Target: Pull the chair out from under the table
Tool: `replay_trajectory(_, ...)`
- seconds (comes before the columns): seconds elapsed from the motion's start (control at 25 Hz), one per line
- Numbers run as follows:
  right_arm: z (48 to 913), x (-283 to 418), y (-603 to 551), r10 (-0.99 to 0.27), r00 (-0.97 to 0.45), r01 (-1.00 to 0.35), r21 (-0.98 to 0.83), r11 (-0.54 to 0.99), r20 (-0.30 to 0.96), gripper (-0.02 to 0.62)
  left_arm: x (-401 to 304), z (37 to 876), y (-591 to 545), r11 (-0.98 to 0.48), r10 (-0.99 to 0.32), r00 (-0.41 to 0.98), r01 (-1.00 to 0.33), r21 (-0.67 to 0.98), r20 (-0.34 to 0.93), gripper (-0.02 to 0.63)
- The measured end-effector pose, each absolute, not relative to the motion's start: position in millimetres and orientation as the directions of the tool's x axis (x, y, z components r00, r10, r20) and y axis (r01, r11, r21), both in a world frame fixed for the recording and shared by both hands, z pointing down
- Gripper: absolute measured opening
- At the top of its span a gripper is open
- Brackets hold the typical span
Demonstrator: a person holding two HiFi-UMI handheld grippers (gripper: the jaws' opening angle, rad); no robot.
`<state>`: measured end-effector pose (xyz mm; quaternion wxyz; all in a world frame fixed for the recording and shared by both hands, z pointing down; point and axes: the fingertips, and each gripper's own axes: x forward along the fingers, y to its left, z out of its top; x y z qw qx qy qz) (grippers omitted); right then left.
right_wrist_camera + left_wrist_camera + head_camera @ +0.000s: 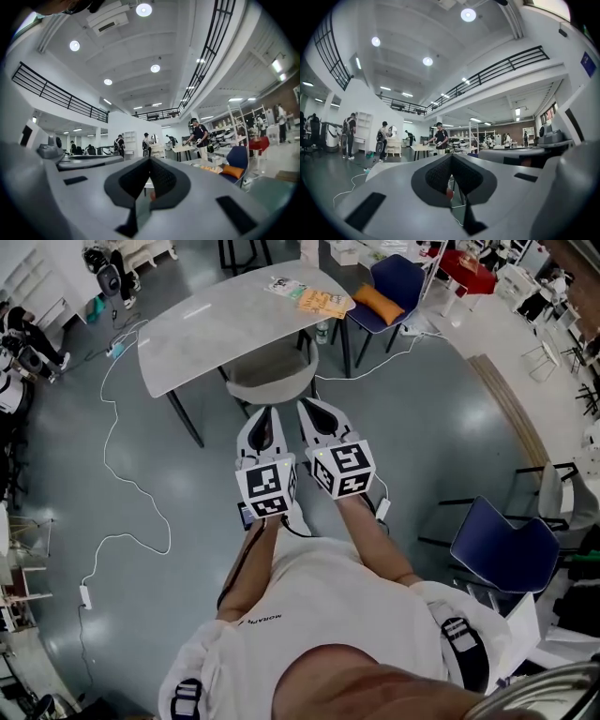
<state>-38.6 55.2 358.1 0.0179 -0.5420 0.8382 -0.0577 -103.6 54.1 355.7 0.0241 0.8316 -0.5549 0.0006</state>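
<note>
A grey chair (272,371) with a curved back stands tucked under the near edge of the grey table (216,329). In the head view both grippers are held out side by side, level, pointing at the chair's back. The left gripper (265,412) and the right gripper (307,407) end just short of the chair back, apart from it. The left gripper view shows the left gripper (450,158) with jaws together and nothing between them. The same holds for the right gripper (150,161) in the right gripper view.
Papers and a yellow booklet (323,304) lie on the table's far right corner. A blue chair with an orange cushion (389,292) stands beyond it, and another blue chair (502,549) is at my right. White cables (122,479) trail over the floor at left. People work in the background.
</note>
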Motion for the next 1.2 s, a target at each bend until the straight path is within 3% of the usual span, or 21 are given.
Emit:
replay_trajectory(0.48,344.5,-37.7,-65.6,-0.927,-0.372,-0.926,-0.083,0.367,0.053,0.013,-109.1,335.8,-64.7,-0.404,-0.915,0.404,-0.914,0.039,-0.006,0.005)
replay_trajectory(1.2,379.0,-3.2,-160.4,-0.920,-0.375,-0.925,-0.103,0.365,0.114,0.014,-71.3,371.4,-160.9,-0.421,-0.903,0.422,-0.906,0.031,0.077,0.005)
